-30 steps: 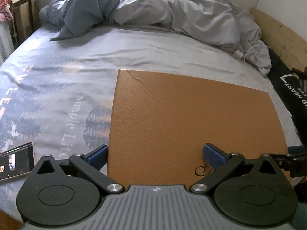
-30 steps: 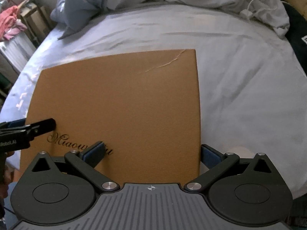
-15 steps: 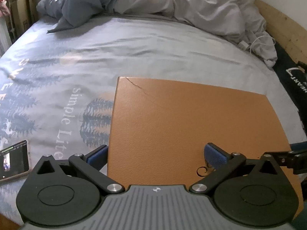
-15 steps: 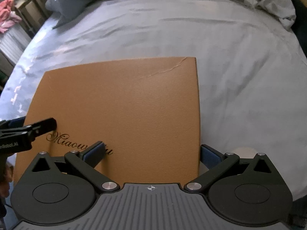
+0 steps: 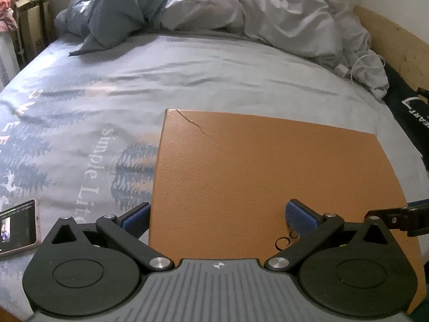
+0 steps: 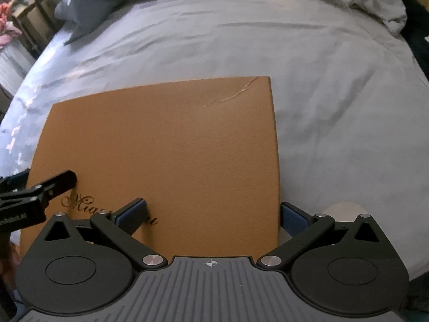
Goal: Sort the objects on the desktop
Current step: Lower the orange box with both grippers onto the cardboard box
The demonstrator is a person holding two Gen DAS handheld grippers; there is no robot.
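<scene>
A brown leather-look desk mat (image 5: 268, 177) with a crease near its far corner and dark script lettering at its near edge is held over the bed; it also shows in the right wrist view (image 6: 166, 155). My left gripper (image 5: 218, 218) has one pad under the mat's left edge and one pad on top, gripping the near left corner. My right gripper (image 6: 211, 214) grips the near right corner the same way, one pad on top, one past the right edge. Each gripper shows at the edge of the other's view.
The bed (image 5: 187, 80) has a grey-blue printed sheet. A rumpled duvet (image 5: 214, 5) lies at its far end. A phone (image 5: 17, 226) with a lit screen lies at the left. A white charger and cable (image 5: 356, 65) lie at the far right by a wooden board (image 5: 396, 43).
Both grippers have pulled back toward the near side with the mat; more of the bed sheet shows beyond the mat's far edge. The grips have not changed.
</scene>
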